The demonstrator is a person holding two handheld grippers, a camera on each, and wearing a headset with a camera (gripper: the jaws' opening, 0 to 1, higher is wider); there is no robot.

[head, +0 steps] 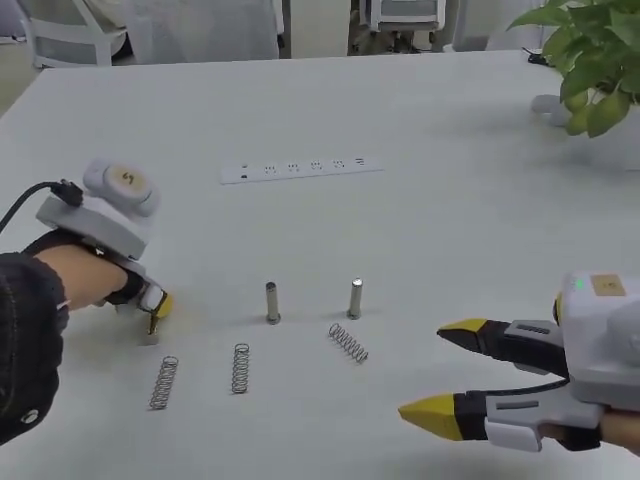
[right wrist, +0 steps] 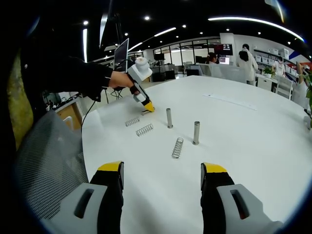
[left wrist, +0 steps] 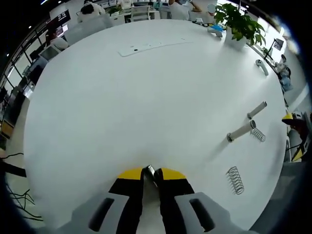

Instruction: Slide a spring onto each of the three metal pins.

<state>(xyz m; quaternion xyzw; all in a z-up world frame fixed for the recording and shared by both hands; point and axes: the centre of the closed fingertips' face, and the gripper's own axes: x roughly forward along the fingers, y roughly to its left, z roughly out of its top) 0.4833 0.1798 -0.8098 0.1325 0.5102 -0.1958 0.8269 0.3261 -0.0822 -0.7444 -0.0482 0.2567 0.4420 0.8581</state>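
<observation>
White surface (head: 420,120) has two pins (head: 272,302) standing up side by side, and three springs (head: 240,368) lie just in front of them. To their left, the left hand-held gripper (head: 155,312) is pinched shut on a third pin (left wrist: 150,170). Off to the right, the right hand-held gripper (head: 420,370) hangs wide open

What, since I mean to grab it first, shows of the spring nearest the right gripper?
The spring is a short, silvery metal coil, uncompressed. It lies on its side on the white table, slanted, close to the base of the right pin. Only the table plainly touches it; no gripper holds it.
</observation>
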